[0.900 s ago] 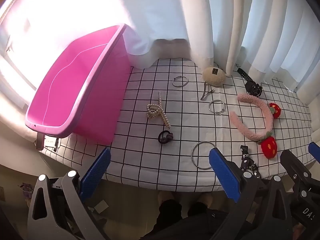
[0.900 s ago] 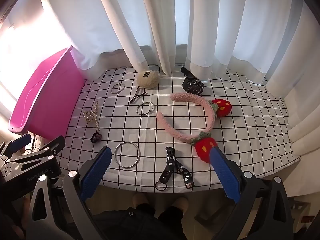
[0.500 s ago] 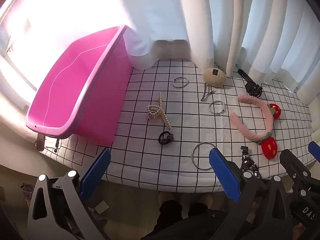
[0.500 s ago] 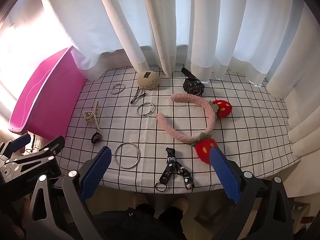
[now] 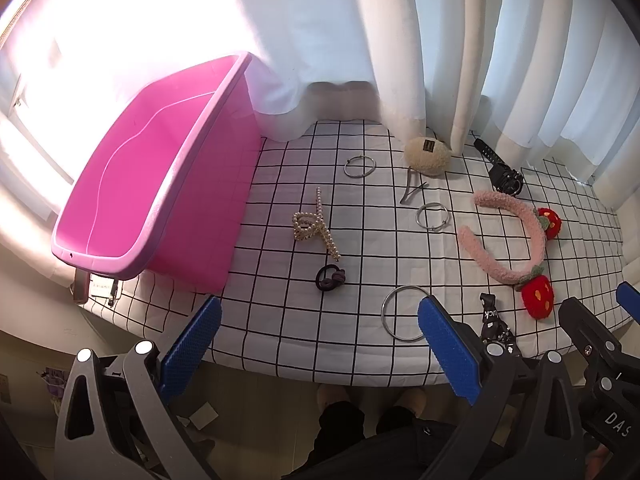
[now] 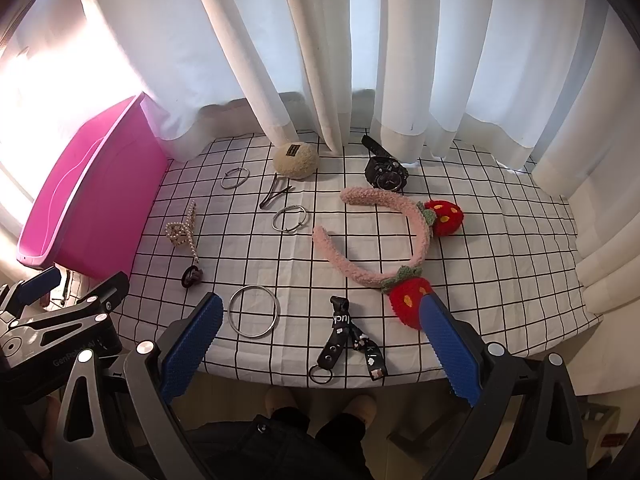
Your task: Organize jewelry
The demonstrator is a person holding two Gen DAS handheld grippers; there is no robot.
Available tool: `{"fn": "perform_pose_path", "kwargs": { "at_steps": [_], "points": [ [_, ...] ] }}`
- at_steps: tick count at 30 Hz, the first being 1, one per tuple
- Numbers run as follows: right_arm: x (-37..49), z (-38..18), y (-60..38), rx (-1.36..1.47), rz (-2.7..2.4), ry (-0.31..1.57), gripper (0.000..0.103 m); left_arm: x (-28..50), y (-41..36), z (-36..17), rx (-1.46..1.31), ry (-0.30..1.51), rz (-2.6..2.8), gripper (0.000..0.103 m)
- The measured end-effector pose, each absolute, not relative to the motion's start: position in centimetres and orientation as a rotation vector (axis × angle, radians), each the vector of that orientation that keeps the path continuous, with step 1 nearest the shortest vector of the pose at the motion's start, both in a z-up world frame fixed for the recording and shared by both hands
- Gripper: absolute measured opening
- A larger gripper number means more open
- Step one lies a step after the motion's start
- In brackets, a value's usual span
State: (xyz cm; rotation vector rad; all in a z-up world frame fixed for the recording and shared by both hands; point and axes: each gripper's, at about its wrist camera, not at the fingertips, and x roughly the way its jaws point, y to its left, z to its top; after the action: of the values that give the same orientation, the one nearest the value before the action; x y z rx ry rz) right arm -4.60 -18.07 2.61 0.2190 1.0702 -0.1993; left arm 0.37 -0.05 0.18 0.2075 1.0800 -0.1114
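Both grippers (image 5: 318, 344) (image 6: 320, 340) agape, empty; pearl clip (image 5: 316, 226) long axis toward curtain

Both wrist views look steeply down from the near edge, sharing the checked tabletop (image 5: 280, 320), the left one nearer the pink bin (image 5: 132, 200).
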Motion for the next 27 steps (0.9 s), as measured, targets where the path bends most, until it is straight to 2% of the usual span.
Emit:
{"fn": "perform_pose_path", "kwargs": {
  "at_steps": [27],
  "points": [
    [-4.68,2.73,-18.13,0.220,-0.201,1.067,0.094,0.17,-0.14,0.18,0.210,1.074,-0.112,0.097]
  ]
}}
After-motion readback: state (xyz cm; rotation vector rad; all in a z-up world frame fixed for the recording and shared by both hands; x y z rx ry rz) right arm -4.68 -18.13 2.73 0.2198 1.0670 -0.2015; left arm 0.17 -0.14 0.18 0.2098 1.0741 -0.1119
